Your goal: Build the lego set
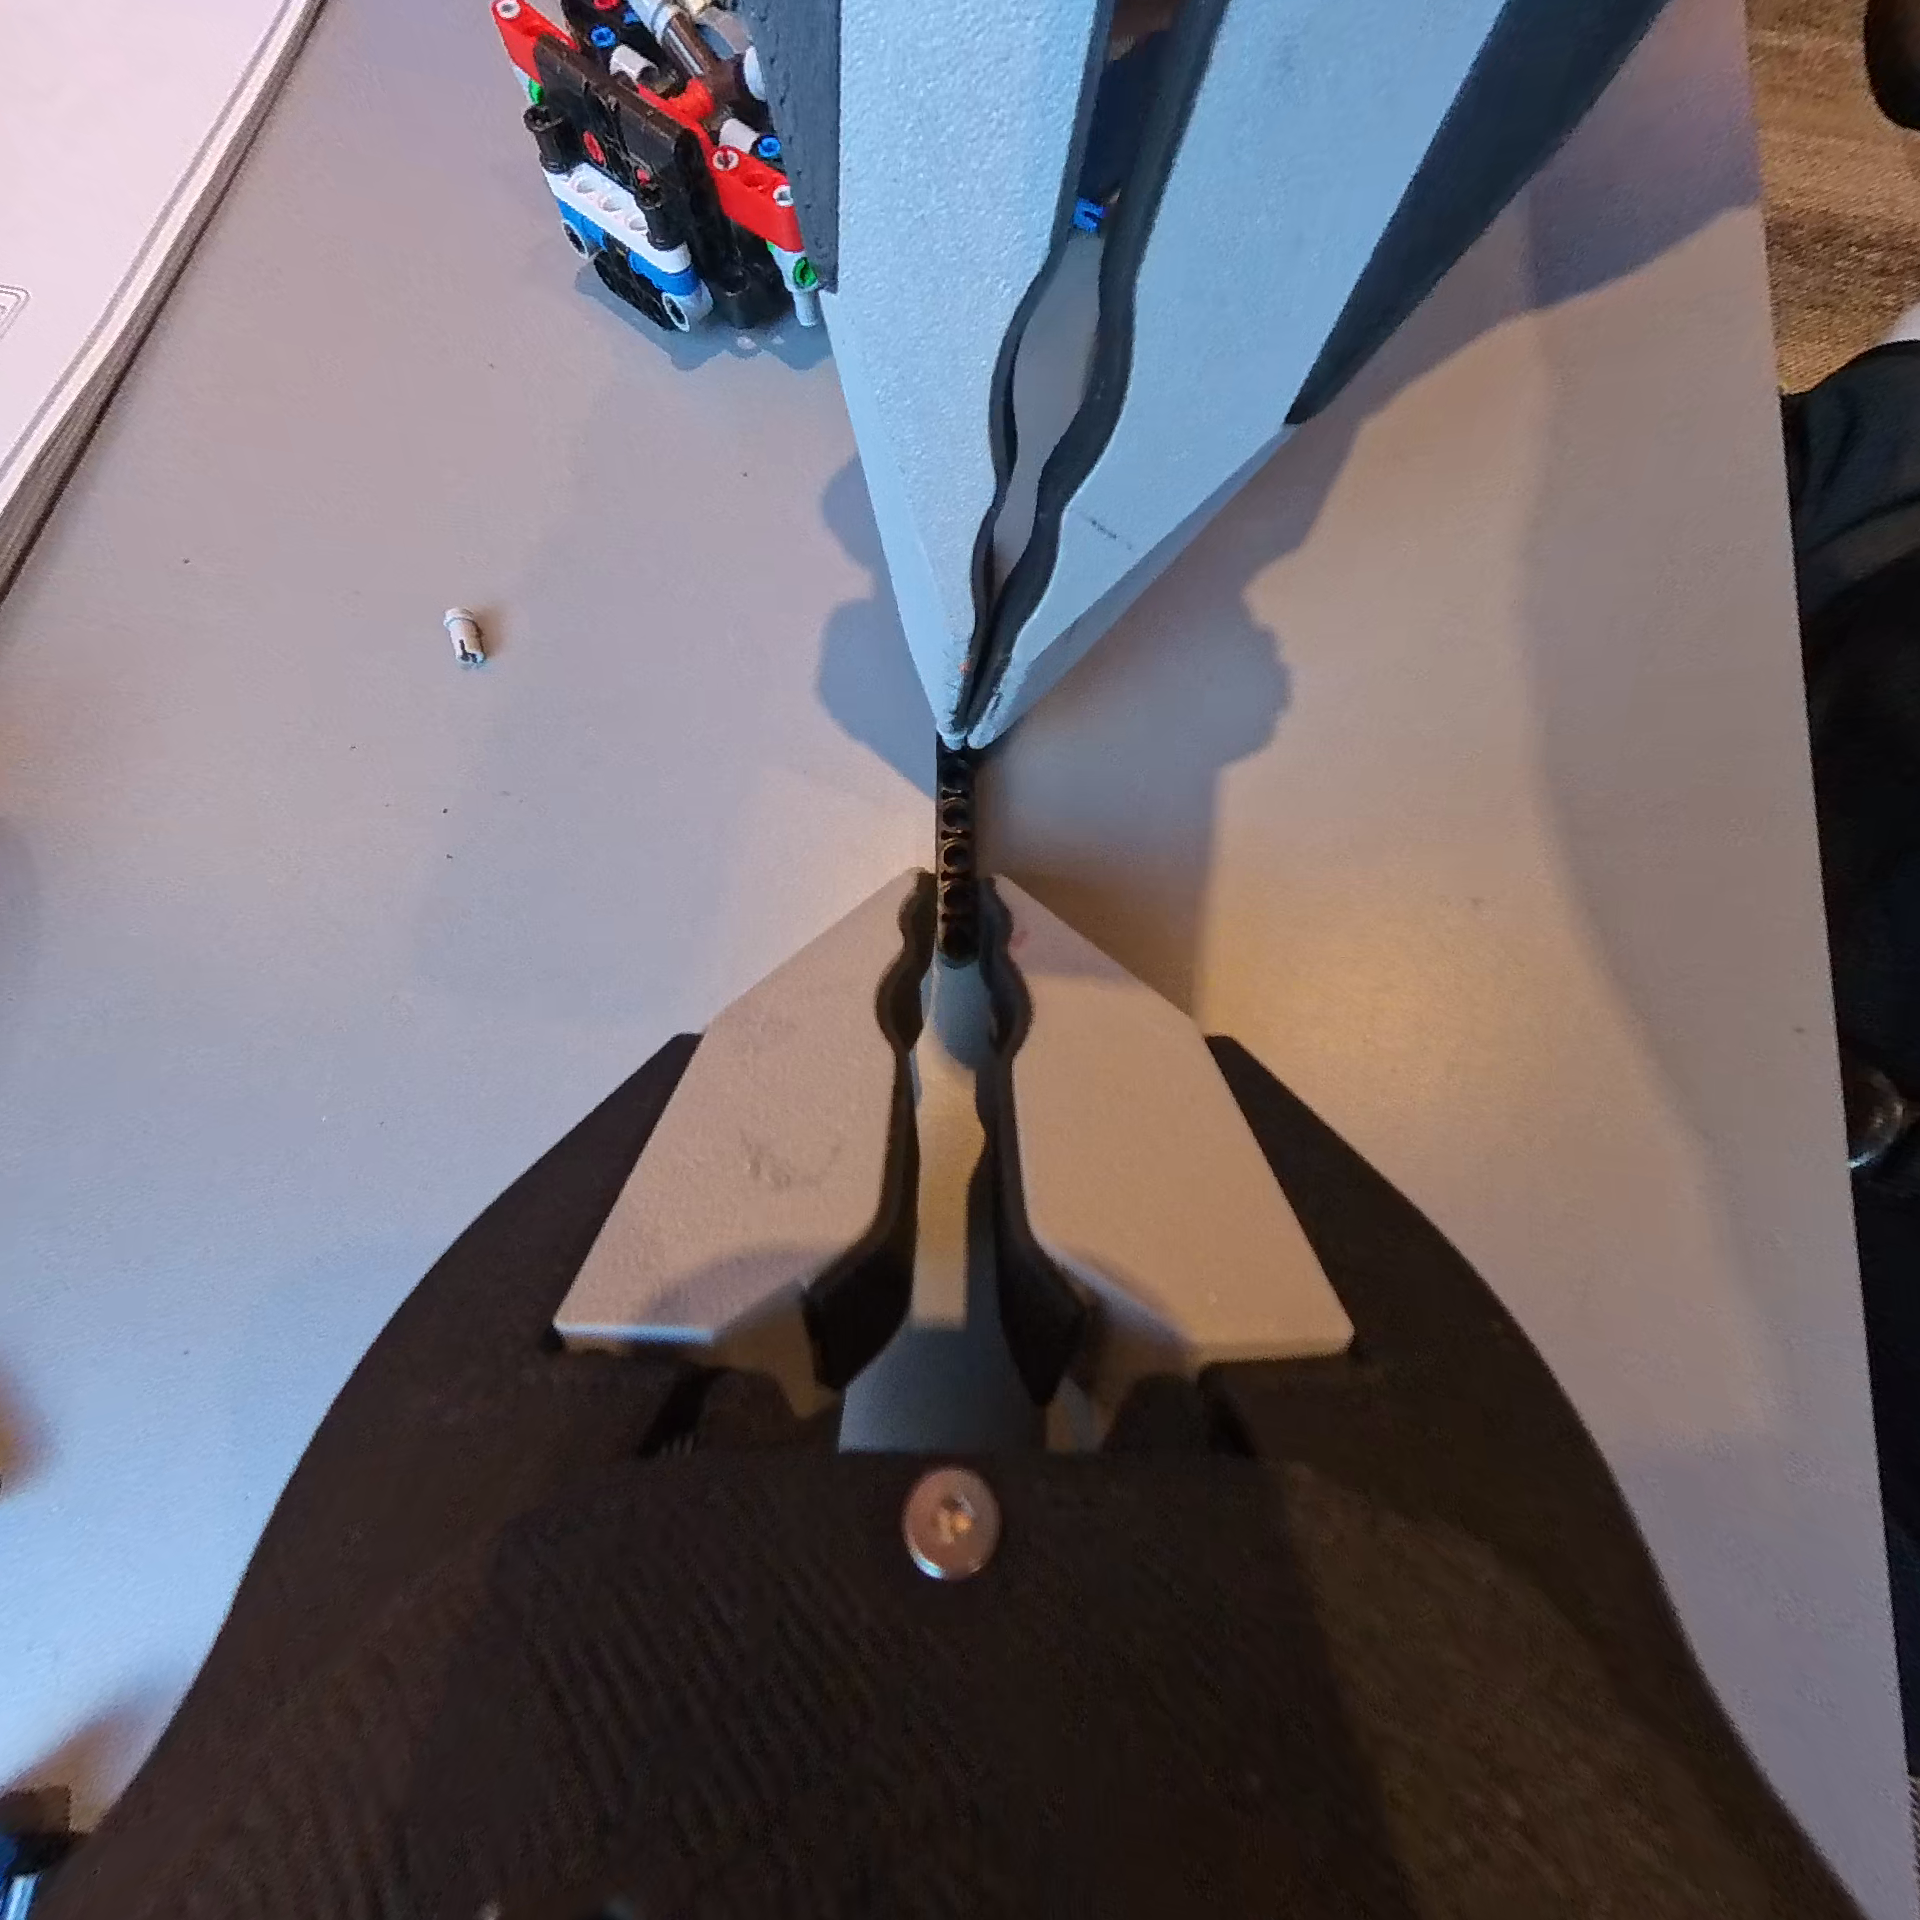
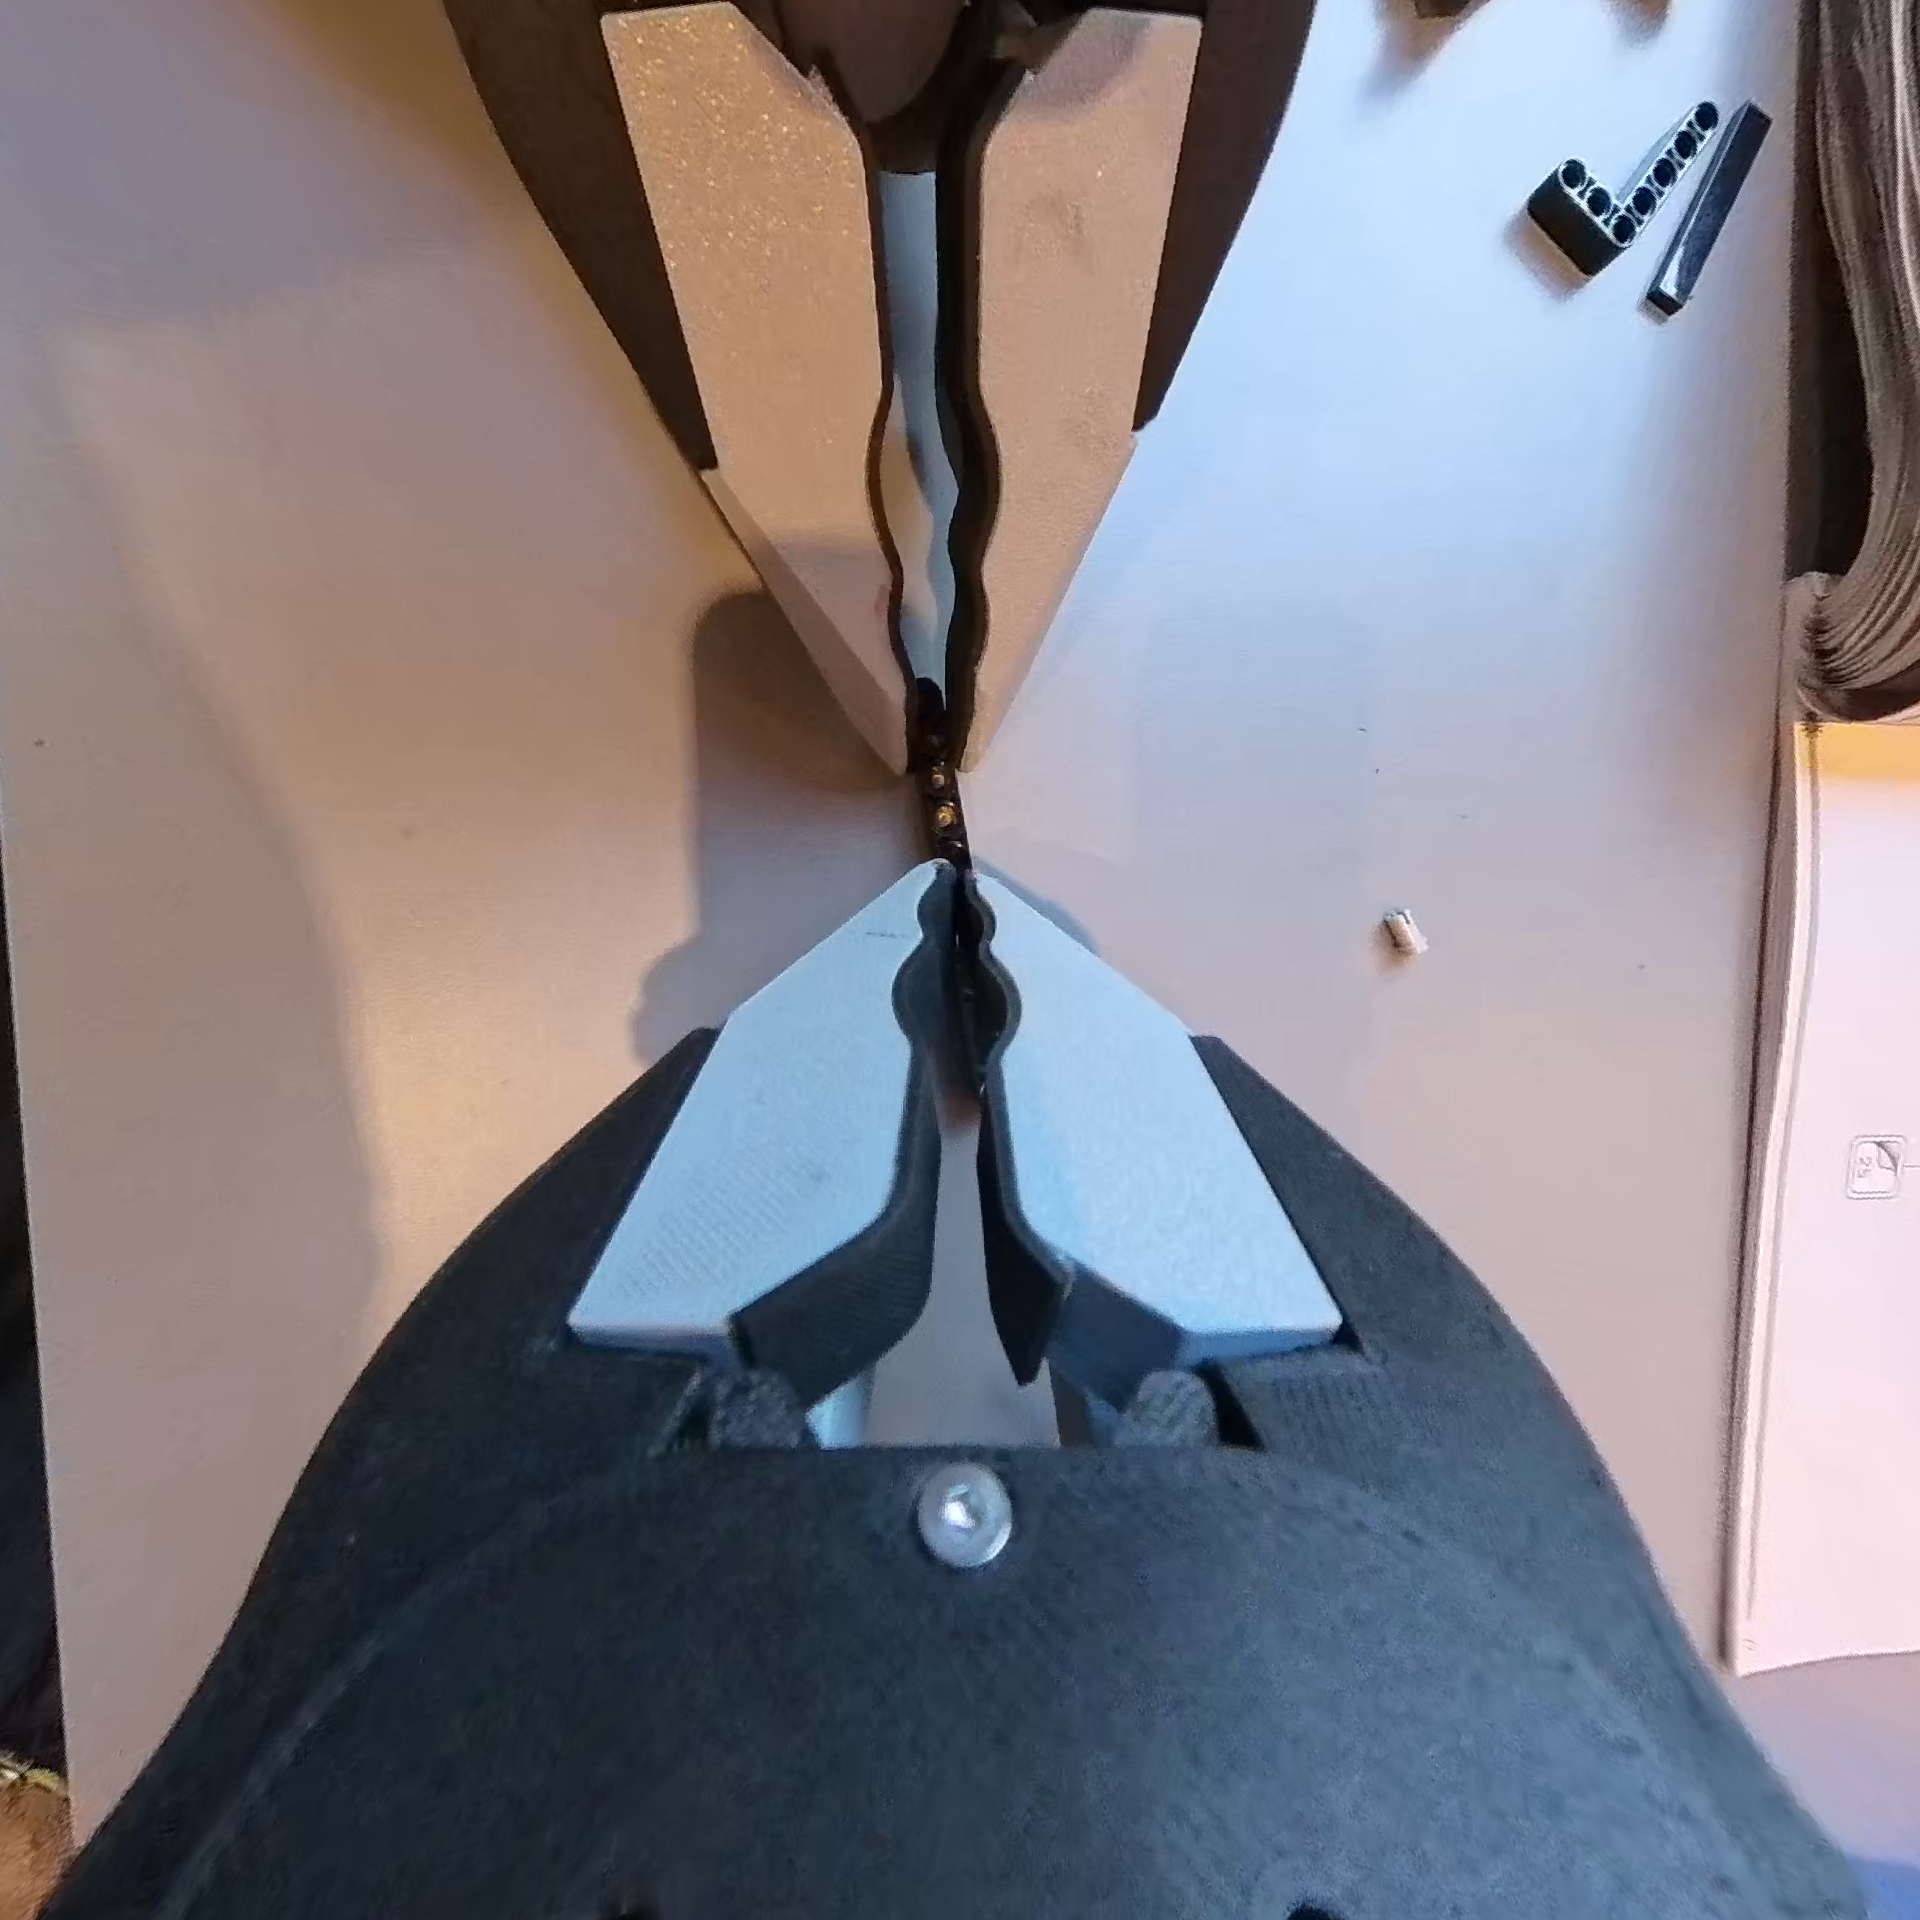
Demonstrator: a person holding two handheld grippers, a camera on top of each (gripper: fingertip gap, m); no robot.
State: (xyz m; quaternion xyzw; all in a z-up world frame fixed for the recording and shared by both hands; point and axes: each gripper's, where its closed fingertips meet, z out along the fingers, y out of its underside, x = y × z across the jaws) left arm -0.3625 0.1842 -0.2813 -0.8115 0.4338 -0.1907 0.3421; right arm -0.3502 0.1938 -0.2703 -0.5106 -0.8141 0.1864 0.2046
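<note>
A thin black beam with holes [image 1: 954, 847] is held above the grey table between both grippers, which face each other tip to tip. My left gripper [image 1: 956, 902] is shut on its near end. My right gripper [image 1: 962, 730] comes from the top of the left wrist view and is shut on its far end. In the right wrist view my right gripper [image 2: 951, 881] grips the beam [image 2: 940, 816] and the left gripper [image 2: 935, 767] grips the other end. A partly built red, black, white and blue lego model [image 1: 665, 177] stands at the far left.
A small grey pin [image 1: 468, 636] lies loose on the table [image 1: 416, 935]; it also shows in the right wrist view [image 2: 1403, 928]. A black L-shaped beam [image 2: 1621, 192] and a black bar [image 2: 1709, 213] lie far right. A white booklet [image 2: 1849, 1143] lies at the right edge. My left and right fingertips are right by each other.
</note>
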